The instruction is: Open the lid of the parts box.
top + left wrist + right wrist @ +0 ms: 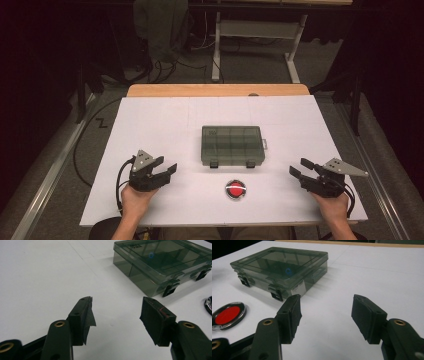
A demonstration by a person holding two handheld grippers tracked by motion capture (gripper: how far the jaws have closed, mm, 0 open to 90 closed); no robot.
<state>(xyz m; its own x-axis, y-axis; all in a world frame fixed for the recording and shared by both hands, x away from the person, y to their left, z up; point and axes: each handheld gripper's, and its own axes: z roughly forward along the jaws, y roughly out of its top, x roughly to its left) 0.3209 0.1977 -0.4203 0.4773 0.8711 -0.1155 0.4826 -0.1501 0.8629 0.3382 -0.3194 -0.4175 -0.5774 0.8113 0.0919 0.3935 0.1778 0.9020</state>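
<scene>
High view: both the left gripper (170,169) and right gripper (299,167) are held with jaws apart and empty, flanking the closed compartment box (232,145) at mid-table, whose two front latches (276,295) are best approached squarely and released together.

Smoky grey clear box (232,145), red round button (235,189), white table (165,125)

Glossy translucent plastic box (232,145)
</scene>
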